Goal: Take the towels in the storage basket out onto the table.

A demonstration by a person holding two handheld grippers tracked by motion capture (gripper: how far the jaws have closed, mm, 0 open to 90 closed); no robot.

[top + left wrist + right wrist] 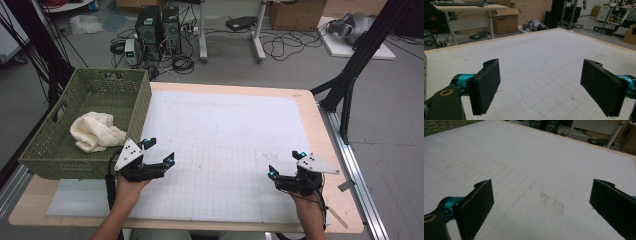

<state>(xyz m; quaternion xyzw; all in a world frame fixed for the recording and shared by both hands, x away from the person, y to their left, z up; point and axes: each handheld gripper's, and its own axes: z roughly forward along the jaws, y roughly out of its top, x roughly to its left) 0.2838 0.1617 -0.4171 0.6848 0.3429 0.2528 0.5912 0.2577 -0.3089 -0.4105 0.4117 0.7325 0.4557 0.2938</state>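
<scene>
**A:** Basket (85, 125) first, since it's the landmark from above. What's in it?

**B:** A cream cloth (95, 131), bunched against the near-left part of its floor. The basket is green wicker and sits on the left edge of the table (320, 125), partly on the white mat (235, 130).

**A:** And the hands?

**B:** The left gripper (159, 152) hovers just beside the basket's near right corner, apart from the wicker, jaws spread with nothing between them. The right gripper (284, 164) is well apart from the basket, near the mat's right edge, jaws also spread and empty. Neither touches the cloth.

**A:** Left gripper view?

**B:** Two black pads (487, 85) stand wide, with bare gridded mat (531, 75) between them. A sliver of basket (425, 75) shows at the left edge. Beyond the mat there's a cardboard box (507, 20) on the floor.

**A:** Right gripper view?

**B:** Same story: pads (477, 205) far apart over the mat (536, 165), nothing gripped. A dark speckled smudge (551, 201) marks the mat between them. The basket (446, 123) is a green strip in the far upper-left corner, well away.
</scene>
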